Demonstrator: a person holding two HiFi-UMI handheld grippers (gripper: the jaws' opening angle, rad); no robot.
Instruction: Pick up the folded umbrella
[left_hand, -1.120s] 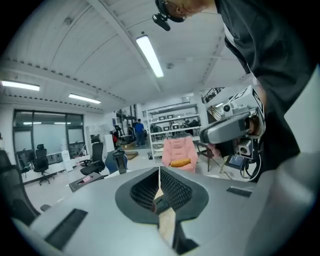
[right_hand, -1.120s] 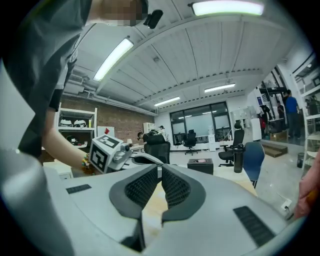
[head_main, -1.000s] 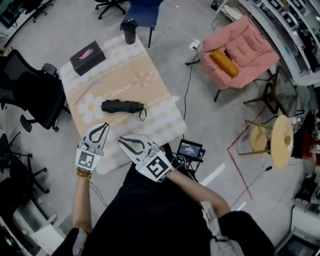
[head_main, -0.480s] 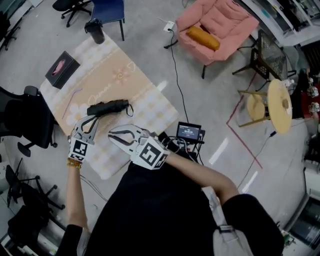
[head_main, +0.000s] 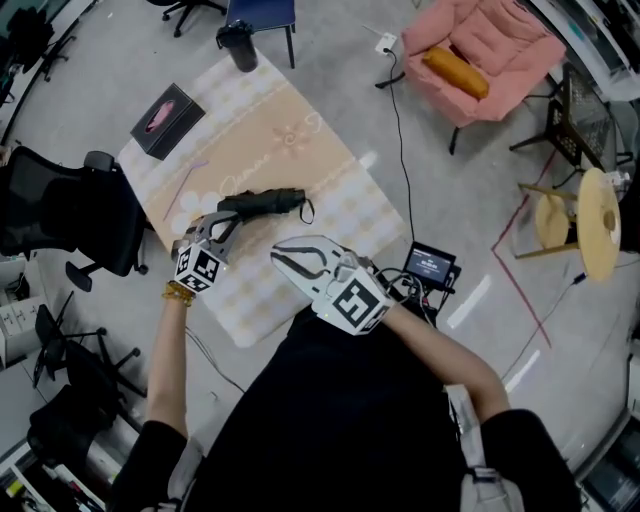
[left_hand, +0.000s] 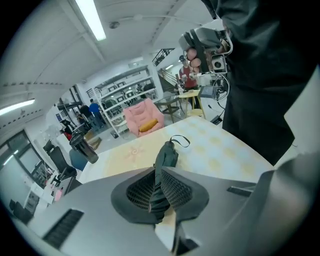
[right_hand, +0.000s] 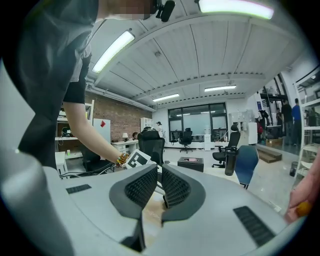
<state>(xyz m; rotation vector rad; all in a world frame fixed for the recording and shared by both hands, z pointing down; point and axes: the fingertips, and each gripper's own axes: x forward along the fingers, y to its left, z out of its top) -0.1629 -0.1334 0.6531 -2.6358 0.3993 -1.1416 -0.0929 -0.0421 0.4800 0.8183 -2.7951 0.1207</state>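
Observation:
The folded black umbrella (head_main: 262, 201) lies across the middle of the flower-patterned table (head_main: 290, 140), its strap loop at the right end. My left gripper (head_main: 224, 224) is shut and tilted down, its tips right at the umbrella's left end. Along its jaws the umbrella (left_hand: 167, 155) runs away from the tips, and I see nothing clamped between the pads. My right gripper (head_main: 287, 257) hovers shut over the table's near edge, to the right of the left one and short of the umbrella. In the right gripper view its jaws (right_hand: 159, 170) hold nothing.
A black box with a pink picture (head_main: 167, 120) sits at the table's far left, a black tumbler (head_main: 239, 45) at the far corner. A black office chair (head_main: 60, 215) stands left of the table. On the floor to the right are a small screen (head_main: 432, 265), cables and a pink armchair (head_main: 485, 50).
My left gripper has moved forward and down from the table's near edge to the umbrella's left end, rolling as it went. The right gripper has shifted a little.

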